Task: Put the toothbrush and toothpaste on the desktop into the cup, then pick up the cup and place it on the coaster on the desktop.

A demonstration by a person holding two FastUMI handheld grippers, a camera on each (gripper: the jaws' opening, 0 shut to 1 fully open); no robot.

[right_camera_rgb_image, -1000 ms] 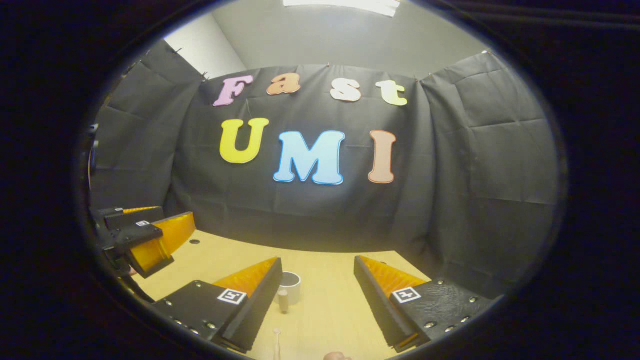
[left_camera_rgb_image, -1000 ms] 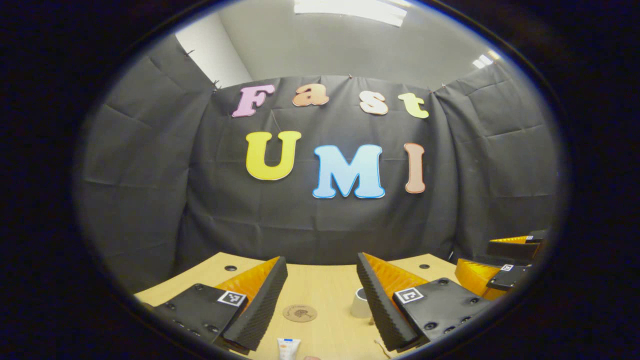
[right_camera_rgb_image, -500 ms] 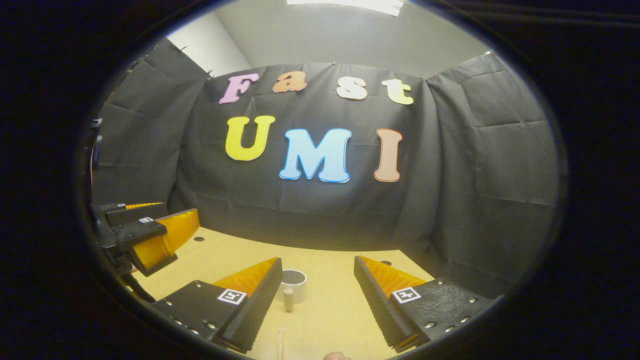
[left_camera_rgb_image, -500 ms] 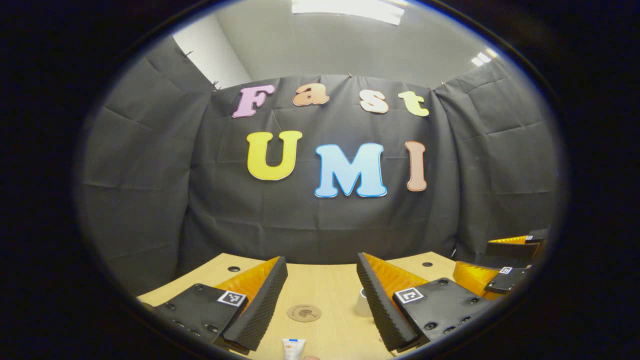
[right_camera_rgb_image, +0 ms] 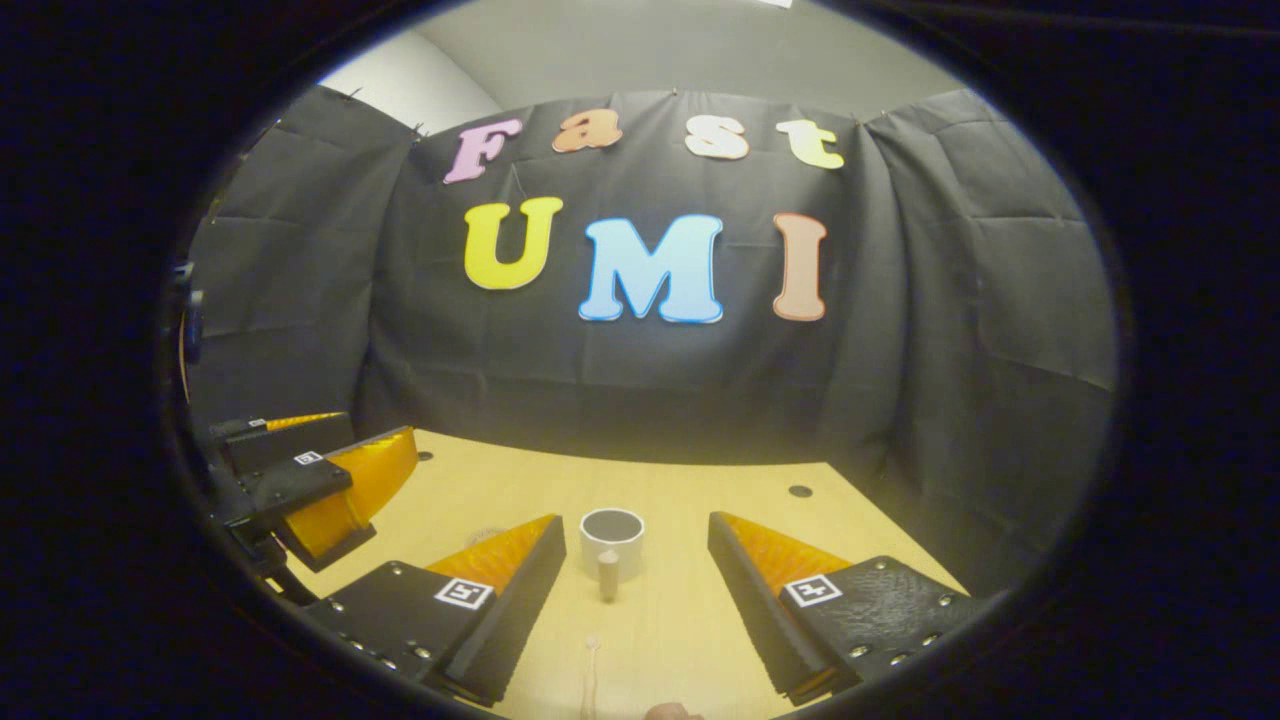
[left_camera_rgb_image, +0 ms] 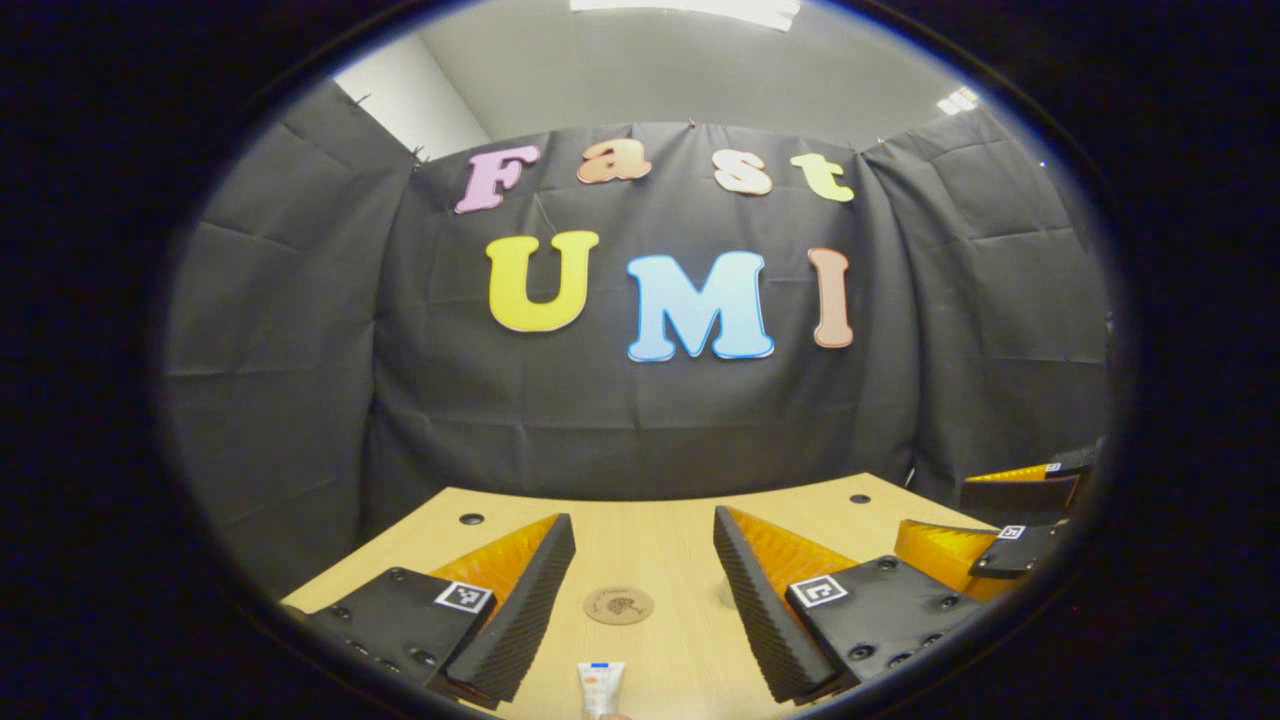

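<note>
In the left gripper view, the left gripper point(left_camera_rgb_image: 640, 590) hangs spread wide above the wooden desktop point(left_camera_rgb_image: 660, 520), the round coaster point(left_camera_rgb_image: 618, 605) lying between its fingers and the toothpaste tube point(left_camera_rgb_image: 600, 688) nearer. In the right gripper view, the right gripper point(right_camera_rgb_image: 636, 590), also spread, frames the white cup point(right_camera_rgb_image: 612, 540), with the toothbrush point(right_camera_rgb_image: 592, 670) nearer

A light wooden bench point(left_camera_rgb_image: 660, 520) runs across the lower part of both views, with small dark round holes point(left_camera_rgb_image: 471, 519) near its far corners. Black cloth point(left_camera_rgb_image: 280, 330), creased and pinned along its top edge, walls the booth behind and beside it. Above the cloth are a pale grey ceiling point(left_camera_rgb_image: 700, 70) and a bright ceiling light point(left_camera_rgb_image: 690, 10).
</note>
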